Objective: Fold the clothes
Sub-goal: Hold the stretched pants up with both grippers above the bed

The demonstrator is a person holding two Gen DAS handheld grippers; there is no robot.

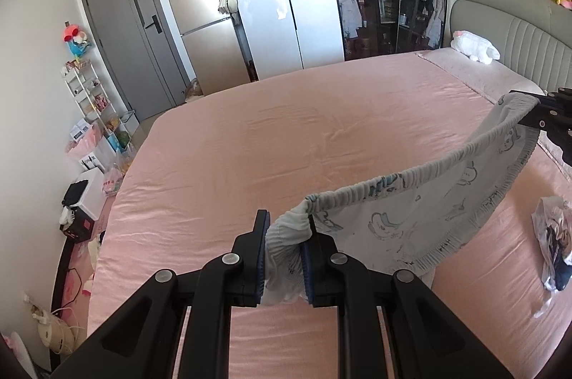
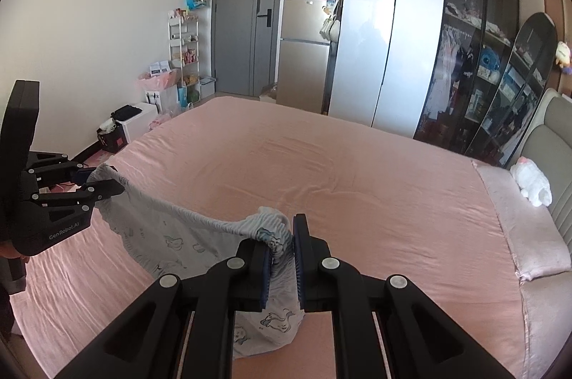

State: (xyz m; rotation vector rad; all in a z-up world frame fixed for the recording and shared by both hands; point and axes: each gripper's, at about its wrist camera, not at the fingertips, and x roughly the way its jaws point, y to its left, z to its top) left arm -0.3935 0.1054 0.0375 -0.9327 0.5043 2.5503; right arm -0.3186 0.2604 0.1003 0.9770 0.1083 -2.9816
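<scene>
A pale blue garment with cartoon prints and an elastic waistband (image 1: 411, 211) hangs stretched between my two grippers above the pink bed (image 1: 250, 146). My left gripper (image 1: 286, 236) is shut on one end of the waistband. My right gripper (image 2: 282, 243) is shut on the other end, and the cloth (image 2: 171, 229) sags between them. In the left wrist view the right gripper (image 1: 536, 114) shows at the far right. In the right wrist view the left gripper (image 2: 96, 186) shows at the far left.
A crumpled pile of other clothes (image 1: 554, 246) lies on the bed to the right. A white plush toy (image 2: 532, 182) sits by the grey headboard (image 2: 557, 164). Wardrobes (image 2: 386, 50), a fridge (image 2: 304, 57) and a shelf rack (image 2: 184, 50) stand beyond the bed.
</scene>
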